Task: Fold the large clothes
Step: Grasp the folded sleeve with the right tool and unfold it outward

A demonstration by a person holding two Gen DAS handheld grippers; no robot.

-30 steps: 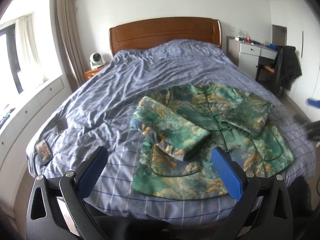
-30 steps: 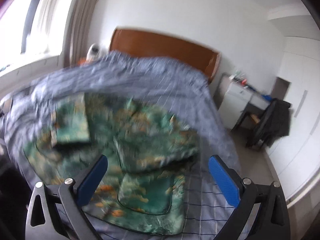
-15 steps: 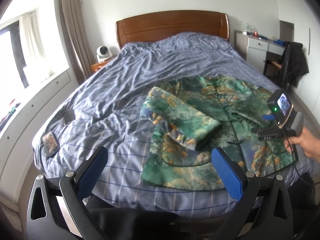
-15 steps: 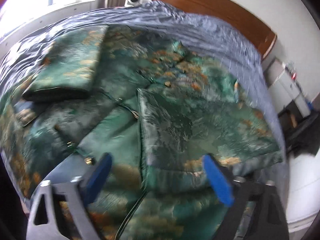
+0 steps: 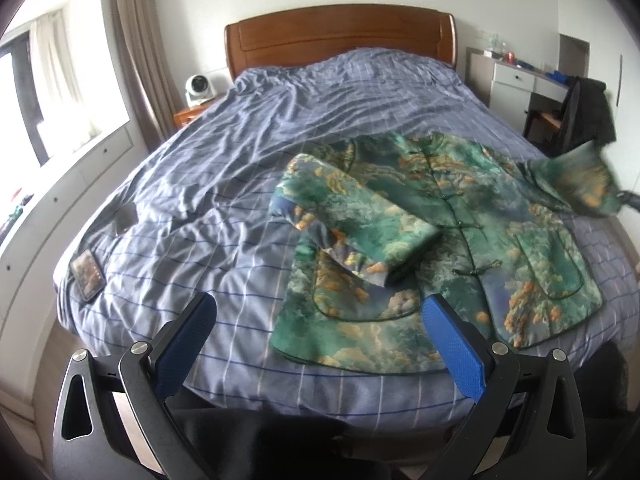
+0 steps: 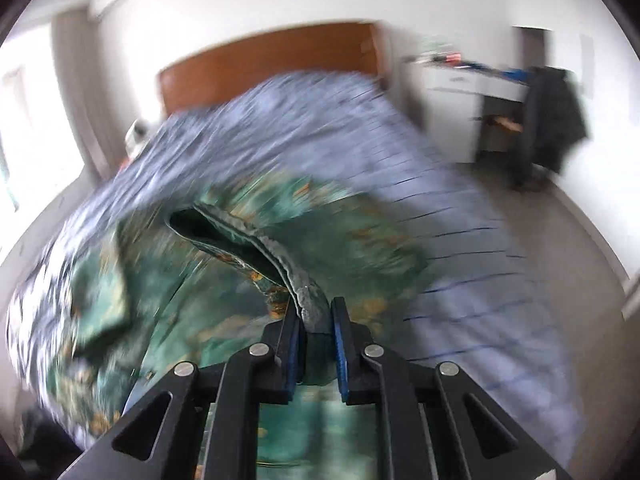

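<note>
The right gripper (image 6: 314, 320) has just squeezed shut and now pinches the cuff of the jacket's sleeve (image 6: 280, 256) between its blue pads. The sleeve rises from the middle of the blurry right wrist picture. In the left wrist picture that sleeve (image 5: 576, 184) floats above the bed at the right edge. The left gripper (image 5: 316, 340) sits at the bottom of its picture, wide open, with nothing in it. Past it the green jacket (image 5: 440, 240) lies flat on the blue checked bed cover (image 5: 224, 184), at middle right. Its other sleeve (image 5: 352, 216) is folded across the front. A phone (image 5: 87, 274) lies at the lower left.
</note>
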